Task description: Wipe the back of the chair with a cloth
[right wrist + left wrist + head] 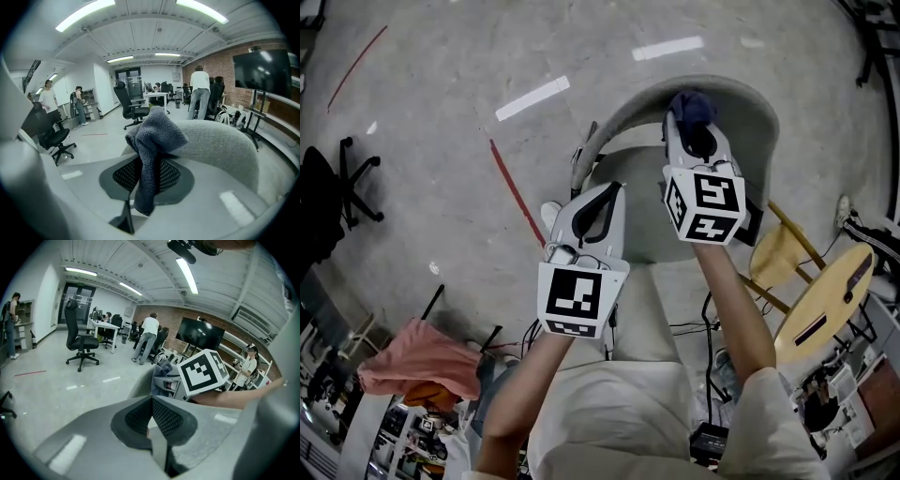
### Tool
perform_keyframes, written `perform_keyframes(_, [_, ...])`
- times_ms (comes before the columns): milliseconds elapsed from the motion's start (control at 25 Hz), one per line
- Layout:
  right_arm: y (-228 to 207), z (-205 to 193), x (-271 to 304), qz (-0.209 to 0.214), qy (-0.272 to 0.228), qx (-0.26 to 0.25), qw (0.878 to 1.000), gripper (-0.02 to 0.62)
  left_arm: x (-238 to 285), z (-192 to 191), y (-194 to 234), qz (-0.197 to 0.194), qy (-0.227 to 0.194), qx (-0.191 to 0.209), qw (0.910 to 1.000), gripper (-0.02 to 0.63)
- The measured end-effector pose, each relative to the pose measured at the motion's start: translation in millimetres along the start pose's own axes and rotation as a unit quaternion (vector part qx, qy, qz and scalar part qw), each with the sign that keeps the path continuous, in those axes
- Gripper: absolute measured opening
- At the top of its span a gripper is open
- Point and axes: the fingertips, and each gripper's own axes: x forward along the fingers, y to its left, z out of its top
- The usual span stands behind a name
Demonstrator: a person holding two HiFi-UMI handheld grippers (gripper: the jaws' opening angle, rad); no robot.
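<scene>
Left gripper [607, 190] sat near the centre of the head view, jaws pressed together with nothing between, pointing to 1 o'clock; bare left forearm [517, 398] ran in from 7 o'clock. Right gripper [694, 131] was farther out, at 2 o'clock from the left one, pointing to 12, jaws clamped on cloth [692, 106]; right forearm [736, 314] came from 5 o'clock.
</scene>
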Motion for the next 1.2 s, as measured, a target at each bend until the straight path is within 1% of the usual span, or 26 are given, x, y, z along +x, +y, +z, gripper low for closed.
perform_keyframes(160, [6.2, -2.3, 4.0, 0.007, 0.000, 0.009, 1.000, 0.081, -3.2, 0.4, 5.3, 0.002, -0.004, 0.001, 1.0000, 0.001])
perform_keyframes(360, [16.4, -2.8, 6.1, 0.016, -0.002, 0.004, 1.000, 0.081, -7.3, -2.1, 12.0, 0.007, -0.003, -0.002, 1.0000, 0.001])
perform_keyframes(600, [38.1, -8.9, 7.1, 0.036, 0.003, 0.000, 0.999, 0.081, -15.4, -3.8, 16.0, 0.004, 0.000, -0.001, 1.0000, 0.001])
perform_keyframes(800, [37.5, -13.6, 0.7, 0.040, 0.005, 0.004, 0.999, 0.081, -12.4, -5.9, 15.0, -0.002, 0.003, 0.003, 1.0000, 0.001])
perform_keyframes(920, [25.9, -23.9, -10.7, 0.031, 0.004, 0.015, 0.999, 0.083, -8.1, -10.0, 8.8, -0.008, 0.010, 0.012, 0.9998, 0.001])
perform_keyframes(1080, [1.7, -35.0, -20.9, 0.003, -0.001, 0.027, 1.000, 0.081, -1.2, -13.2, 5.0, -0.007, 0.010, 0.012, 0.9999, 0.001])
perform_keyframes(1200, [-18.7, -48.2, -33.2, -0.020, 0.002, 0.045, 0.999, 0.081, 0.7, -13.5, -4.6, -0.011, 0.015, 0.018, 0.9997, 0.001])
